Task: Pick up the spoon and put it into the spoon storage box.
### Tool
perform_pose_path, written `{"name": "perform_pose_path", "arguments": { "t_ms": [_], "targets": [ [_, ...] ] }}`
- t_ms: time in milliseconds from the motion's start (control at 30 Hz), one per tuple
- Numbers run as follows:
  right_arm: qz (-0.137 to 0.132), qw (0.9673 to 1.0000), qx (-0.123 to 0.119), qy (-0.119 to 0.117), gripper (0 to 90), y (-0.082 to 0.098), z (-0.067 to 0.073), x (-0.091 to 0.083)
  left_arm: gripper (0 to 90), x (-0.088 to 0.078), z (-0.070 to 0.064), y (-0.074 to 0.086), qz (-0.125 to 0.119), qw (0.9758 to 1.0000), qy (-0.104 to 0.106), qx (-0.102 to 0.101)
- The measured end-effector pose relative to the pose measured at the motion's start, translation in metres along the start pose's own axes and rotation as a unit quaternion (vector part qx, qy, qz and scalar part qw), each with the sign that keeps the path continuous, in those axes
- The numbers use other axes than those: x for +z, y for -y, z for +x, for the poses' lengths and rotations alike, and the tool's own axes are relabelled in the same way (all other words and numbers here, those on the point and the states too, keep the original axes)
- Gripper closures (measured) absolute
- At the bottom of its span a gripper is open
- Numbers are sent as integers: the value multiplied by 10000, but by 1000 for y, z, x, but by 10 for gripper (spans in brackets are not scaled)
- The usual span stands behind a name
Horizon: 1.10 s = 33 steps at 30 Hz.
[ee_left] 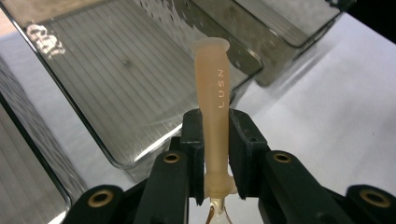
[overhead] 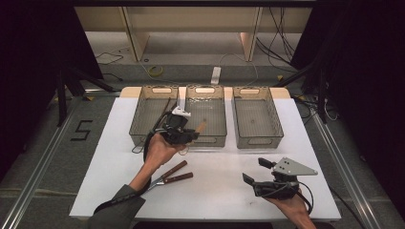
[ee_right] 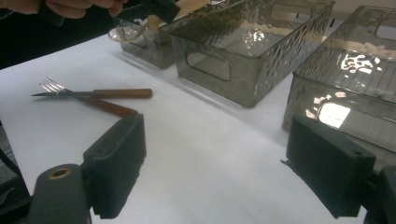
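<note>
Spoon (ee_left: 212,121): being held by its pale handle, bowl end hanging below the jaws, handle tip pointing ahead over the middle bin (ee_left: 116,84).
Left gripper (ee_left: 215,154): clenched on the spoon handle, pads pressing from both sides, hovering just before the bin's near wall.
Step in hand: judging it as carrying the spoon into a bin; keeping the grip firm, clearing the rim first, then lowering before letting go.
Right gripper (ee_right: 215,172): released, jaws standing wide with nothing between them, resting low over the table (ee_right: 196,154).
Right gripper view: showing the spoon's shiny bowel end (ee_right: 122,32) under the far gripper.
High view: showing fork (overhead: 177,179) and knife (overhead: 172,170) waiting behind the left gripper, near the forearm.
</note>
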State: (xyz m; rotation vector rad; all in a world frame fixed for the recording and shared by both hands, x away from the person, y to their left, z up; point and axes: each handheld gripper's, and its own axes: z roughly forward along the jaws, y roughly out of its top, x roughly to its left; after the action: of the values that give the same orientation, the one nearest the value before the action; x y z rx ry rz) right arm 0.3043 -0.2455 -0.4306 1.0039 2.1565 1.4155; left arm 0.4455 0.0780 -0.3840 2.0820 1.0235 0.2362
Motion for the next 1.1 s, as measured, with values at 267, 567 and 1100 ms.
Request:
{"name": "perform_pose_path", "arguments": {
  "t_ms": [267,567,1100],
  "targets": [
    [30,10000,18,-19,200,0,1,0,763,3,10,-22,-112,9999,-70,-83],
    [25,10000,8,-37,198,0,1,0,763,10,19,-39,-165,9996,-150,-158],
    [26,10000,-26,-80,199,0,2,1,761,26,36,-56,-214,9986,-352,-319]
  ]
}}
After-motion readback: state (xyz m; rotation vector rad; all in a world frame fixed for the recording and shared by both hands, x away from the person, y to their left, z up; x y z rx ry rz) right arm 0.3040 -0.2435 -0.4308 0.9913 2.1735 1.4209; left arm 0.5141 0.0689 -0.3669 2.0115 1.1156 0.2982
